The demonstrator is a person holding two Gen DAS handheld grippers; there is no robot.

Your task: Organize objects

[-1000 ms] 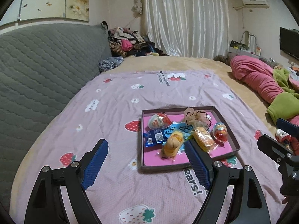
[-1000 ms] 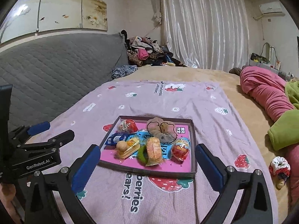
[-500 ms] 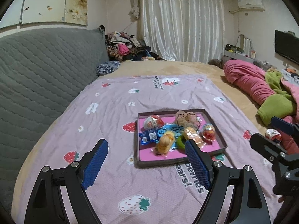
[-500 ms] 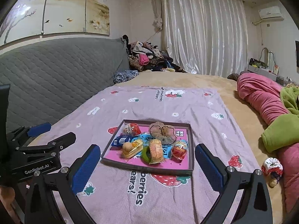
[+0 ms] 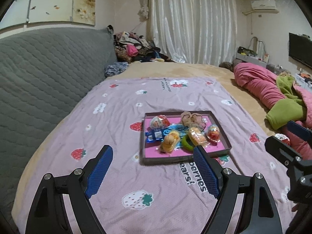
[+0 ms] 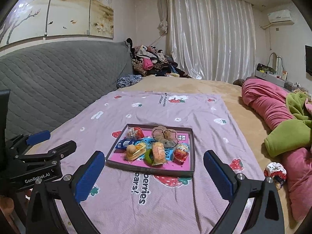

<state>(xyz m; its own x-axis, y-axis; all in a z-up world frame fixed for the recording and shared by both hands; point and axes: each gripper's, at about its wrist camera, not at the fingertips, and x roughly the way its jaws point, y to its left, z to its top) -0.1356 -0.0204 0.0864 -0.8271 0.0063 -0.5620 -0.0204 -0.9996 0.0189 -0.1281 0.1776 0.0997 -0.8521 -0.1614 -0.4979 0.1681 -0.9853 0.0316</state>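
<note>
A shallow brown tray with a pink floor [image 5: 150,155] [image 6: 193,148] lies on the purple strawberry sheet. It holds wrapped pastries [image 5: 170,140] [image 6: 158,153], red-and-white egg toys [image 5: 159,121] [image 6: 181,152], a blue packet [image 5: 154,135], a green ring [image 6: 148,157] and a beige scrunchie [image 5: 192,118] [image 6: 163,135]. My left gripper [image 5: 152,167] is open and empty, short of the tray's near edge. My right gripper [image 6: 154,171] is open and empty, also short of the tray.
A grey quilted headboard [image 5: 42,74] runs along the left. Pink and green bedding [image 6: 282,120] lies on the right. A red-and-white scrunchie [image 6: 275,172] lies on the bed at the right. A clothes pile [image 6: 152,62] sits at the back by the curtain.
Both grippers have pulled back and risen from the tray, which now looks smaller and farther. Both stay open and empty.
</note>
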